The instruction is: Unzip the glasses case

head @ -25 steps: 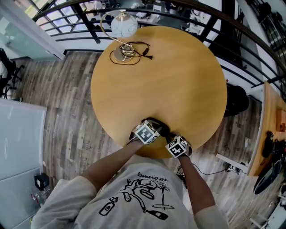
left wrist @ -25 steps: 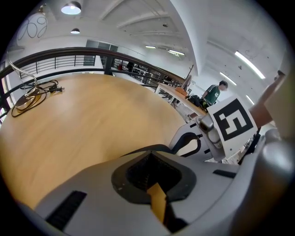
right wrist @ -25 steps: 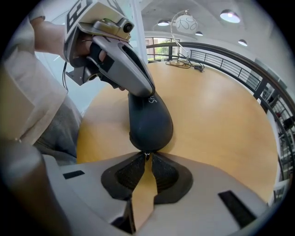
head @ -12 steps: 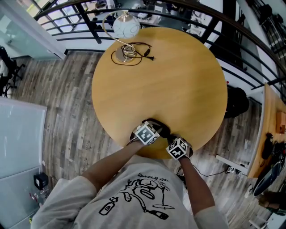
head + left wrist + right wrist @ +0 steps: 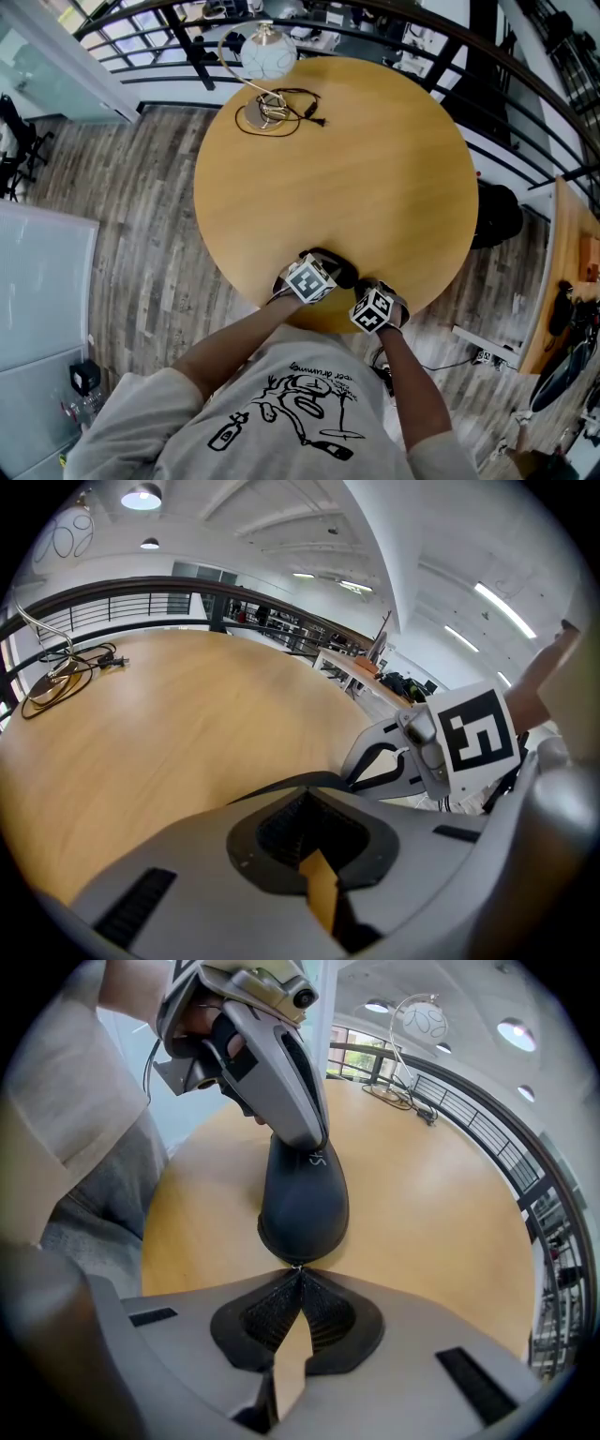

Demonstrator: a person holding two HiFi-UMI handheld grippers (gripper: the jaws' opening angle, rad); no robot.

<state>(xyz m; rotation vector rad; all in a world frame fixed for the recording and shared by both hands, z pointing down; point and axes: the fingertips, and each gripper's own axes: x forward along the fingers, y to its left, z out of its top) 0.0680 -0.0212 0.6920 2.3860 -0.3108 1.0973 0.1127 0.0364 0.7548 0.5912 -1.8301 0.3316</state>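
Observation:
A dark glasses case (image 5: 305, 1199) lies on the round wooden table (image 5: 375, 159) near its front edge, its near end pointing at my right gripper. My right gripper (image 5: 298, 1274) is shut, its pad tips pinched on the small metal zipper pull at that end. My left gripper (image 5: 291, 1119) is clamped from above on the case's far end. In the head view the case (image 5: 336, 267) shows as a dark patch between the left gripper (image 5: 323, 264) and the right gripper (image 5: 361, 289). The left gripper view shows only the case's dark rim (image 5: 281, 785).
A globe lamp (image 5: 267, 54) with a coiled black cable (image 5: 281, 108) stands at the table's far edge. The table's front edge runs just below both grippers. A railing (image 5: 450, 56) curves round the far side, with wooden flooring (image 5: 141, 216) below.

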